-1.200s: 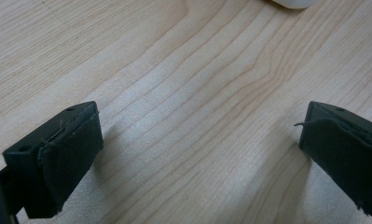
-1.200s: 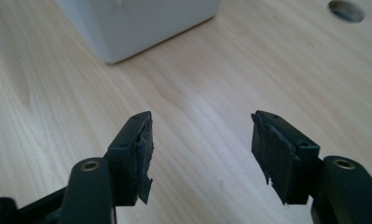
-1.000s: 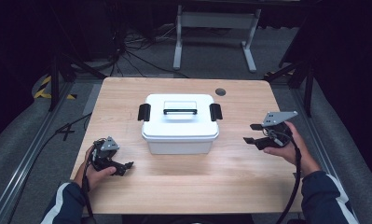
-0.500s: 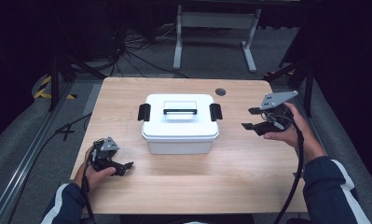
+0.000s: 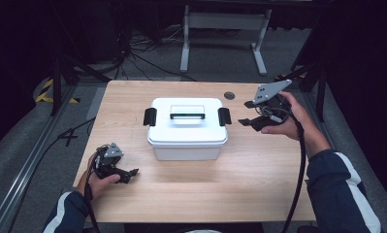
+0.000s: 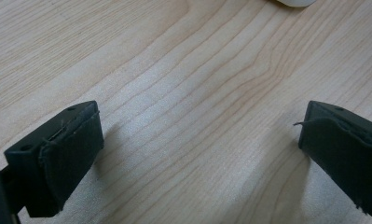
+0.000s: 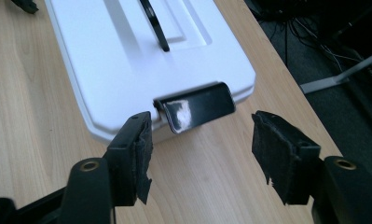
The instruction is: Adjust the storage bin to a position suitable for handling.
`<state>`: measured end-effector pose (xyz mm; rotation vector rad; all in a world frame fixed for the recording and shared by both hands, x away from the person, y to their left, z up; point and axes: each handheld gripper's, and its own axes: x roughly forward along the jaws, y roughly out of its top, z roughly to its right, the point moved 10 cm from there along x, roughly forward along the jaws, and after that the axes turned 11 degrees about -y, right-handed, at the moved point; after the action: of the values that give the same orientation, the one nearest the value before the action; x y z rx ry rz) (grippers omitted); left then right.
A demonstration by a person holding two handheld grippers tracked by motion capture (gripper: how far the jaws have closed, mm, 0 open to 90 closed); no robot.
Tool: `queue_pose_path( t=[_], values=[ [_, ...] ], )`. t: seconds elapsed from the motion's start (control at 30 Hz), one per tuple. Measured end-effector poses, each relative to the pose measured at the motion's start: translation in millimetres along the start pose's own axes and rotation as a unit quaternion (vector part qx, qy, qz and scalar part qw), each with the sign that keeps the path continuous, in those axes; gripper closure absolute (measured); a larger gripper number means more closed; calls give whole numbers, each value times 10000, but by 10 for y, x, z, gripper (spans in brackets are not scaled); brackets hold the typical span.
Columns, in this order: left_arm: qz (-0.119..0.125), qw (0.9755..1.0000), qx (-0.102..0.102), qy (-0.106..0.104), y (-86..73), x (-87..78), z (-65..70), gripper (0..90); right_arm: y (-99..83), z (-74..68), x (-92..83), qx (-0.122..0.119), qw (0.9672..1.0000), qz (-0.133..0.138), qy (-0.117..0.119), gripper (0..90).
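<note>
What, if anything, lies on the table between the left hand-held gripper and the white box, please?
Nothing: in the high view, bare wooden table separates the left hand-held gripper from the white box.

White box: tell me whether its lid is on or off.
On. The lid sits flat on the box, handle lying down, and the black latches hang at both ends.

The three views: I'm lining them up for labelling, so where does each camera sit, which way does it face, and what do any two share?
High view: above the person's side, looking forward and down on the table; both forearms, left tongs, right tongs.
Left gripper view: on the left tongs, facing bare tabletop; open jaws.
Right gripper view: on the right tongs, facing the box's black side latch; open jaws.
Shared: the white box in high and right gripper views.
</note>
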<state>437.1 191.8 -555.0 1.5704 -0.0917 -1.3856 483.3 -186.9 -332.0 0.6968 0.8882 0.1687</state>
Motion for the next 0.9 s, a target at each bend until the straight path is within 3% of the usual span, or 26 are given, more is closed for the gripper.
queue_pose_path(
  t=[0.33, 0.9],
  values=[
    [-11, 10000, 3, 1, -1, -2, -1, 3, 233, -116, 153, -299, 9994, -39, 147, 393],
    [-5, 10000, -5, -5, -1, 0, 1, 3, 595, -443, 666, -808, 9950, -330, 489, 393]
  ],
)
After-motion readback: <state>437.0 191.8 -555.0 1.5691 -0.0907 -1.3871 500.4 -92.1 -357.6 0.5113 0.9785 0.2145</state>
